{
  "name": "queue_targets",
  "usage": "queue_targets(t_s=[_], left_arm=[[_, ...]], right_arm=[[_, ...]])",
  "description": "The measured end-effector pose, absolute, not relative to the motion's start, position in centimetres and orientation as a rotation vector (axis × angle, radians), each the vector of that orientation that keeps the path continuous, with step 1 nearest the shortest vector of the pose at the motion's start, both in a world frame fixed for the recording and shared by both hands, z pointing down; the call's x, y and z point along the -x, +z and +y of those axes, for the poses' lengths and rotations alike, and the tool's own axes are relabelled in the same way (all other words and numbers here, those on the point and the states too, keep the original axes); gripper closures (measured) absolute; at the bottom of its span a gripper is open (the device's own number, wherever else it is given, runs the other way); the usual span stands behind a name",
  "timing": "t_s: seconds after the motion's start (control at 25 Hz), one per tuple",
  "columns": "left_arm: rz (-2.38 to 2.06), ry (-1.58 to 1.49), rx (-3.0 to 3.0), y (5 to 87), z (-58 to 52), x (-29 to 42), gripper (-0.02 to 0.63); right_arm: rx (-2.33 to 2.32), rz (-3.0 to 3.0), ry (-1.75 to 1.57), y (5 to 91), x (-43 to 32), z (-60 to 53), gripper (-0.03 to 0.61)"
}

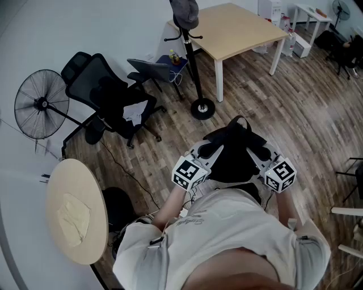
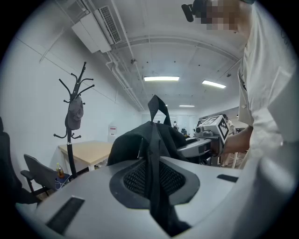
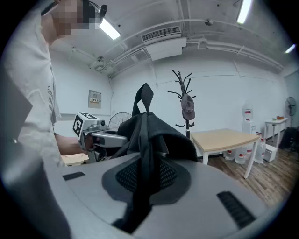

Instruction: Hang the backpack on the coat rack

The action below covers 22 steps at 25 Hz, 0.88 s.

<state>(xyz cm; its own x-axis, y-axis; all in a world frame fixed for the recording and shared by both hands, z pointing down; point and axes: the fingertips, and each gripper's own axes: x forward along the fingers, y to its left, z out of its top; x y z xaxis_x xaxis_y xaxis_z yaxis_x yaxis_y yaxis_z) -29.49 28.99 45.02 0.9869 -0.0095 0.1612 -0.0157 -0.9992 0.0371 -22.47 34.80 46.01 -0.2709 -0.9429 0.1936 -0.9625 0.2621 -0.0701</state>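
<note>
I hold a black backpack (image 1: pixel 235 153) up in front of my chest between both grippers. My left gripper (image 1: pixel 217 149) is shut on a black backpack strap (image 2: pixel 152 179) that runs through its jaws. A second strap (image 3: pixel 144 179) is pinched in my right gripper (image 1: pixel 250 152), which is also shut. The carry loop (image 1: pixel 241 120) stands up on top of the bag. The black coat rack (image 1: pixel 191 56) stands ahead on a round base (image 1: pixel 202 109), a grey cap (image 1: pixel 184 12) hanging on it. In the left gripper view the coat rack (image 2: pixel 70 135) is at the left; in the right gripper view the rack (image 3: pixel 187 119) is behind the bag.
A black office chair (image 1: pixel 108 96) and a floor fan (image 1: pixel 41 105) stand at the left. A round pale table (image 1: pixel 76 209) is close at my left. A wooden table (image 1: pixel 238 28) stands behind the rack, and a small grey chair (image 1: pixel 153 69) sits beside the rack.
</note>
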Motion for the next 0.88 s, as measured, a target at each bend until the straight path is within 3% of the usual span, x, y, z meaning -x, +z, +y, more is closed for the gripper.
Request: queue_targets(t_s=[0.88], left_arm=[[0.026, 0.379, -3.009, 48.5, 24.7, 23.8, 0.566]], right_arm=[[-1.838, -2.392, 0.449, 49.7, 16.9, 30.6, 0.549]])
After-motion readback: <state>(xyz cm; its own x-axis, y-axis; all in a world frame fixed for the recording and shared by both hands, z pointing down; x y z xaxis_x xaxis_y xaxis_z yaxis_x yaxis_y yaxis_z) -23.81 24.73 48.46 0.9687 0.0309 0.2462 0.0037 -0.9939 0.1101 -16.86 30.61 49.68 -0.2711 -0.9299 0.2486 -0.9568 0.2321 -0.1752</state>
